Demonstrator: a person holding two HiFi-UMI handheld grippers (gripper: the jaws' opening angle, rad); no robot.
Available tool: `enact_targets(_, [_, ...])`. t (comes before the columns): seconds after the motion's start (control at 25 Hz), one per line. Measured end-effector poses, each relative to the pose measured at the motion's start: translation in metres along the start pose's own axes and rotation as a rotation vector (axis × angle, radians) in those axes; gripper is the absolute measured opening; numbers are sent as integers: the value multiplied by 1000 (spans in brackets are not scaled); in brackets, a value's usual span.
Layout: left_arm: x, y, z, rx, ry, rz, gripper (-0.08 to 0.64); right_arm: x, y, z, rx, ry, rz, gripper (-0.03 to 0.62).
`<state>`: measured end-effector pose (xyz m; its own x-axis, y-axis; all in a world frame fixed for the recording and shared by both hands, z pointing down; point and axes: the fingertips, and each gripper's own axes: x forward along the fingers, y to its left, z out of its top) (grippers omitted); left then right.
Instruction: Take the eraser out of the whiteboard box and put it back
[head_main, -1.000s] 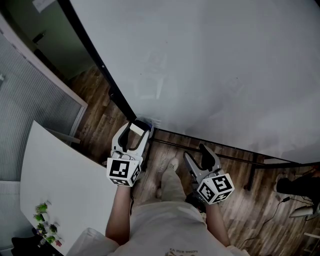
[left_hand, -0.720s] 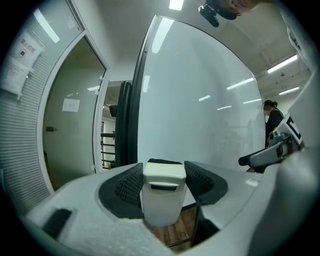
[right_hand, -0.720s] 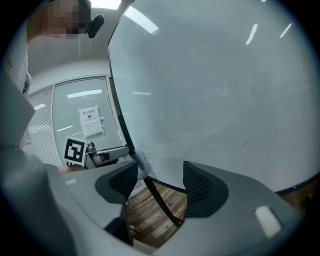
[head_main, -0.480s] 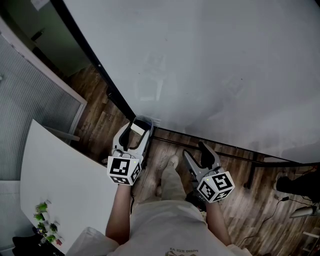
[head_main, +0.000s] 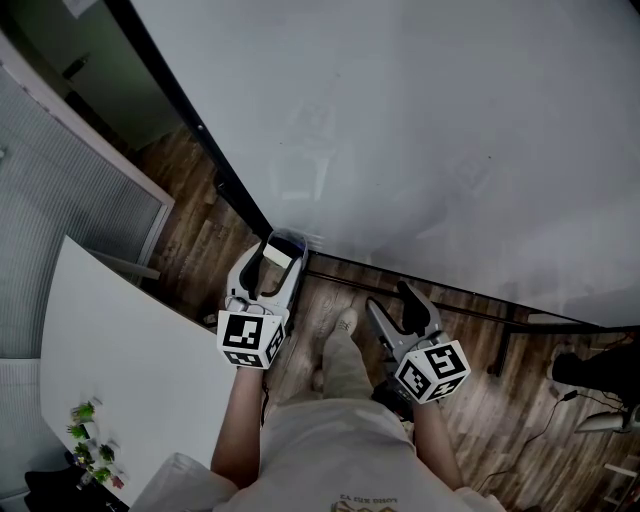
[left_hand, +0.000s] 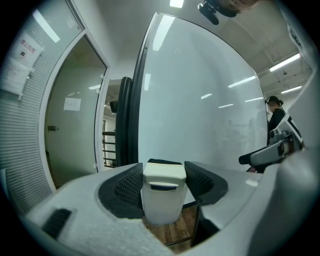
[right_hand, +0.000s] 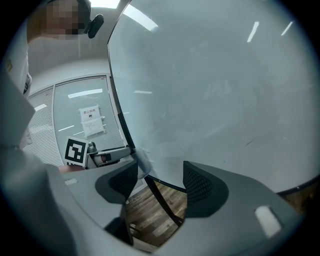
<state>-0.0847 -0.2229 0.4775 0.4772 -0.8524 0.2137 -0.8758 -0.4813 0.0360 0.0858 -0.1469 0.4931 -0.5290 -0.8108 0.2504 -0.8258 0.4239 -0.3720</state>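
Note:
My left gripper is shut on a white eraser, just in front of the clear whiteboard box at the board's lower left corner. In the left gripper view the eraser stands upright between the ribbed pads, its dark felt side facing the whiteboard. My right gripper hangs lower and to the right, open, with only wooden floor showing between its pads. The right gripper view also catches the clear box and the left gripper at the board's edge.
The big whiteboard in its black frame fills the far side, on a dark stand. A white table with a small plant is at the left. Dark gear and cables lie at the right. My shoe stands on the wooden floor.
The left gripper with the eraser has crept slightly toward the board and the clear box. The right gripper has stayed where it was.

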Motion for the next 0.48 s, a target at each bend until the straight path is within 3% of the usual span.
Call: enact_targets(0.48, [1,1,0,-22,-1,3,259,-3,0,1,-1,-7,-5,285])
